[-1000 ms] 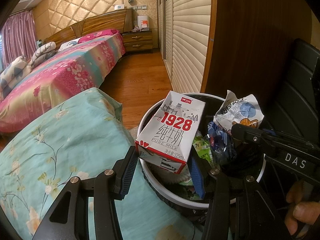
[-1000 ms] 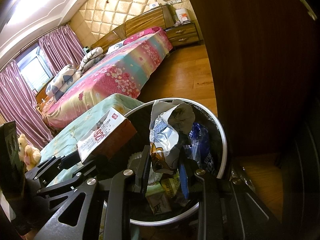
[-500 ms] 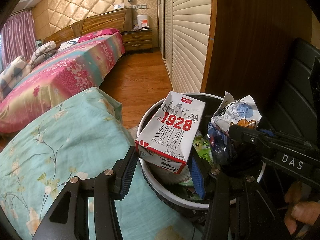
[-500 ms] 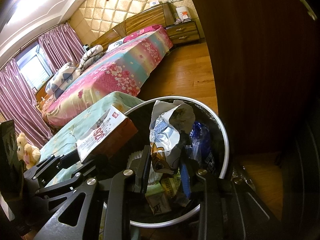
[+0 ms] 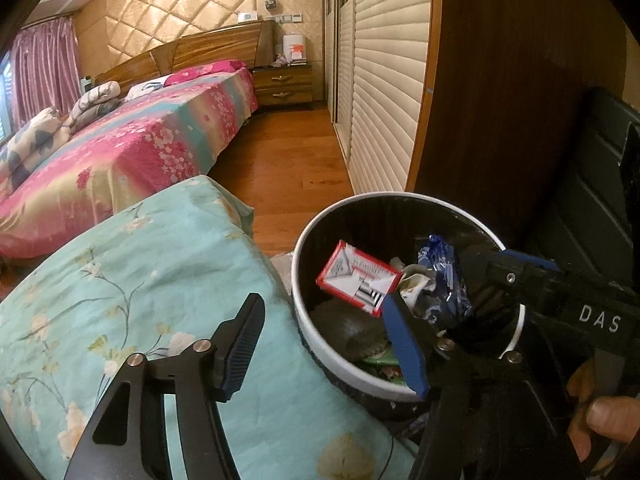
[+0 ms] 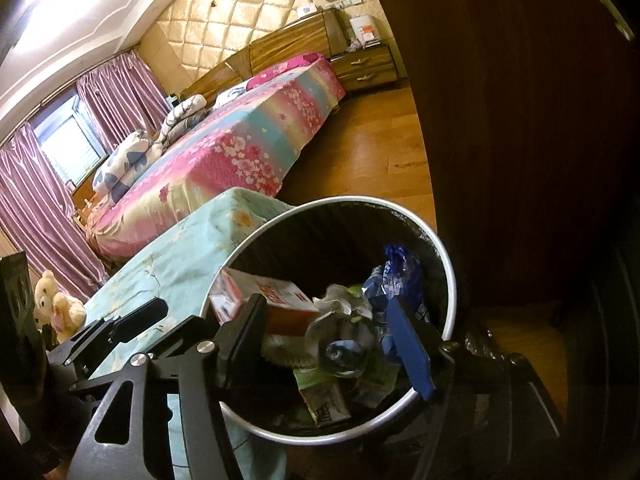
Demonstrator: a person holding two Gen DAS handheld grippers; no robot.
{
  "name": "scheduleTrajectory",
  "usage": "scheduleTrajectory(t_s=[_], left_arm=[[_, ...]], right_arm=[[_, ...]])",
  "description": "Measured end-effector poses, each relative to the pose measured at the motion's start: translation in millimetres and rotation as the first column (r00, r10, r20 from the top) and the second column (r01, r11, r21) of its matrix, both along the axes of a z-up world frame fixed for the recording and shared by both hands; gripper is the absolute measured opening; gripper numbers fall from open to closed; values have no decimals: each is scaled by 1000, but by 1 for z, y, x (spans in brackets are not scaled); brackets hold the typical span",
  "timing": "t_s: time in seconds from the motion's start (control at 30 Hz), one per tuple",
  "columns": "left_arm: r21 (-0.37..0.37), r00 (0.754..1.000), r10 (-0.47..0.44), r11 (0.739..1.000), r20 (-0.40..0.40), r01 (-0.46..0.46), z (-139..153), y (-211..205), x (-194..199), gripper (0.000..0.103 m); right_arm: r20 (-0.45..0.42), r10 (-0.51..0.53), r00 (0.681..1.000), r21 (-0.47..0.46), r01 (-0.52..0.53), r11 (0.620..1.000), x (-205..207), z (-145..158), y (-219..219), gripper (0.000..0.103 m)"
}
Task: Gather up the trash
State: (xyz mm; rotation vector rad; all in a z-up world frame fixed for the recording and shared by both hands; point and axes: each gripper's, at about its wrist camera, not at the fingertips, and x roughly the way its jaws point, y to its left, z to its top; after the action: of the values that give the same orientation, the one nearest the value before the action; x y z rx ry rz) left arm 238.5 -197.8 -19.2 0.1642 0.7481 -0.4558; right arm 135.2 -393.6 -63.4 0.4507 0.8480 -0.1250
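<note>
A round black trash bin with a white rim (image 5: 320,344) (image 6: 450,280) stands on the floor beside a teal cloth. The red and white milk carton (image 5: 358,278) (image 6: 276,300) lies inside it, next to a crumpled silver wrapper (image 6: 344,328) and a blue wrapper (image 5: 442,280) (image 6: 394,276). My left gripper (image 5: 324,344) is open and empty over the bin's near rim. My right gripper (image 6: 332,344) is open and empty above the bin; it also shows in the left wrist view (image 5: 520,276).
A teal floral cloth (image 5: 140,280) covers a surface left of the bin. A dark wooden wardrobe (image 5: 500,100) stands right behind the bin. A bed with a pink floral cover (image 5: 120,152) lies across the wooden floor (image 5: 280,168). A teddy bear (image 6: 56,304) sits at far left.
Both grippers opened. The milk carton dropped from my left gripper into the bin, and the silver wrapper dropped from my right gripper into the bin.
</note>
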Motion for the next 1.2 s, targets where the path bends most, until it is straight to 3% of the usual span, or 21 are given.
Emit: scheduleTrajectory(t_s=[0.1,0.17,0.43,0.73,1.2], left_arm=[[-13,1000,10,1000,10,-10,4,9,-8,65],[-21,1000,18,1000,16,-18,6,17,-15,68],[-55,998,45,998,46,-42,14,48,-54,73],[-74,995,80,994,62,-76,12,79,-91,75],[-98,985,130,988,110,-119,13,122,-133,78]], right_arm=[[14,-8,1000,-1,8,1000,-6,5,2,69],[26,-12,1000,-11,12,1000,-12,10,5,77],[84,-43,996,-11,44,999,-39,24,22,87],[159,-60,985,24,57,998,-67,29,52,91],[193,-23,981,0,23,1000,-92,29,97,92]])
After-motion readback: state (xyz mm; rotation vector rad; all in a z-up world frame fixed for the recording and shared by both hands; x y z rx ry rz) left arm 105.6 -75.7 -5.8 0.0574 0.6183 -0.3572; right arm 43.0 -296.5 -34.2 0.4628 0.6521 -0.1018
